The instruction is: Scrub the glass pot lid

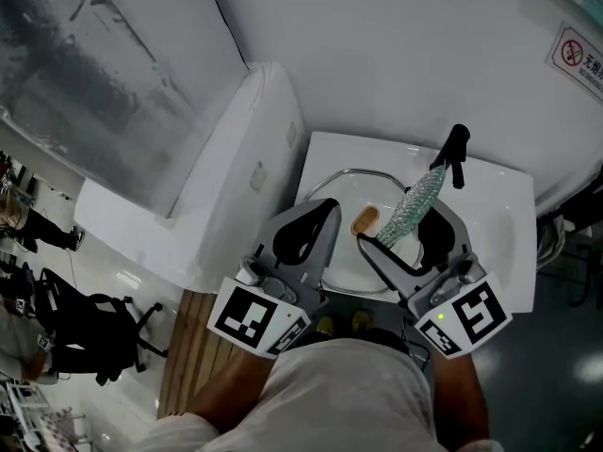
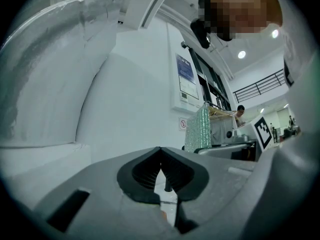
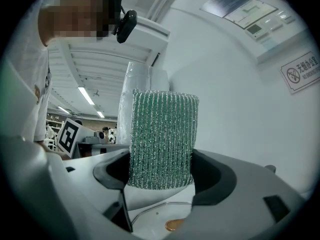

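We clamp the scrubber (image 3: pixel 162 134) upright in our right hand-held gripper (image 3: pixel 161 173) so it can rub the lid (image 1: pixel 350 250) below it; our left hand-held gripper (image 2: pixel 161 173) sits closed, empty, alongside.

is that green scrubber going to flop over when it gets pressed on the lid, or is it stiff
Probably fairly firm: the green scrubber stands straight out of the right gripper's jaws without drooping. Its knitted, glittery weave suggests it is light and would likely compress somewhat against the glass lid.
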A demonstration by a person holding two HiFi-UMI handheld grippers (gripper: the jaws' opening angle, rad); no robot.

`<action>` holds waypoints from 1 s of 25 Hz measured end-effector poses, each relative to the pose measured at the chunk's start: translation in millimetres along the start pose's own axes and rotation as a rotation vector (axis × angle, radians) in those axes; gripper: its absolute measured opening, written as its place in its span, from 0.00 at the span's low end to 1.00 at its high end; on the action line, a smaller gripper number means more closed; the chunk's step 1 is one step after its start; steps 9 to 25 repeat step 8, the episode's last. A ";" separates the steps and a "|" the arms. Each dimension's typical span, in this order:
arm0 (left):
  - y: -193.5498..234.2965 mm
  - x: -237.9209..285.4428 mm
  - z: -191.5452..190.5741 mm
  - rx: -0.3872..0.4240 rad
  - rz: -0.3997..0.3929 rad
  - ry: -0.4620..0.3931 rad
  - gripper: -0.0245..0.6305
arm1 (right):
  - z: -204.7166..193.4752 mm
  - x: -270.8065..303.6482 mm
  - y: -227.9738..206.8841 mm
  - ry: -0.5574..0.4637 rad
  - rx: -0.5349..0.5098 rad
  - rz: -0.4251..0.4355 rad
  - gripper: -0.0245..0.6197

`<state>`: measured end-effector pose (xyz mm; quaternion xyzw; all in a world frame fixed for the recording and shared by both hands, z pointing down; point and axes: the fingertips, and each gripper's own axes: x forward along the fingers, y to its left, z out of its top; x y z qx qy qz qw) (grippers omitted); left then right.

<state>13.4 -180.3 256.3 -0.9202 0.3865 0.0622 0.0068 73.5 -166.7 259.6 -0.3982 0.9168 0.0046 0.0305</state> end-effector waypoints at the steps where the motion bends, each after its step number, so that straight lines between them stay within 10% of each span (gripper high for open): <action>1: -0.2 -0.3 0.2 0.001 0.000 0.000 0.06 | 0.1 -0.3 0.2 0.000 -0.001 0.000 0.58; 25: -0.3 -2.6 0.2 0.005 -0.001 -0.001 0.06 | -1.1 -0.9 2.1 0.004 -0.004 -0.002 0.58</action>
